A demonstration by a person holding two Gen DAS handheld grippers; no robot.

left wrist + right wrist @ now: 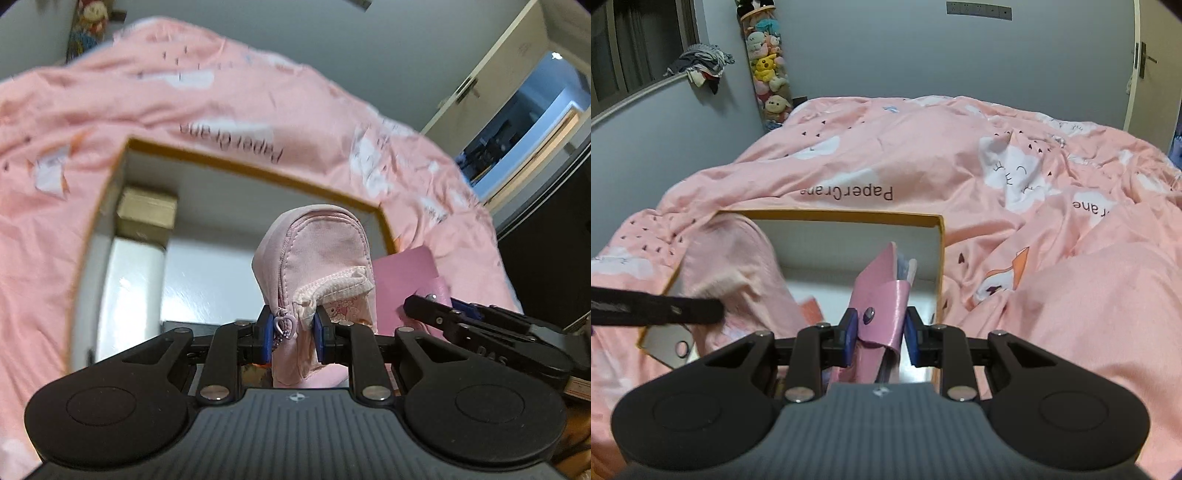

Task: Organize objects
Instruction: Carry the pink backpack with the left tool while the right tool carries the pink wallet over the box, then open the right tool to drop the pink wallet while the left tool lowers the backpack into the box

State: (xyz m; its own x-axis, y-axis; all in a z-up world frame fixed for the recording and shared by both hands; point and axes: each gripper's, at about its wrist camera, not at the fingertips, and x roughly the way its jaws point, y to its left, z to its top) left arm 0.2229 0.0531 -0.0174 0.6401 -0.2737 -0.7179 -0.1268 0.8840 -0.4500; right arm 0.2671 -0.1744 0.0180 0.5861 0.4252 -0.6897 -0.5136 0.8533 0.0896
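Bedroom, grey walls; bed under a pink duvet (923, 155), open cardboard box (940, 236) resting on it.

Surroundings: hanging column of plush toys (768, 70) in the far corner, clothes heaped on the windowsill (701, 64), a pale door at right. Box interior holds a small tan carton (147, 212) in its far corner and what seems a white item beside it, blurred. Duvet print reads "PaperCrane", upside down. Left gripper (293, 332) pinches a pale pink miniature backpack pouch (317, 258), zipped, with a heart-shaped pull and a cartoon print, held over the box. Right gripper (879, 334) pinches a glossy pink snap-flap wallet (882, 295), tilted above the box's right side.
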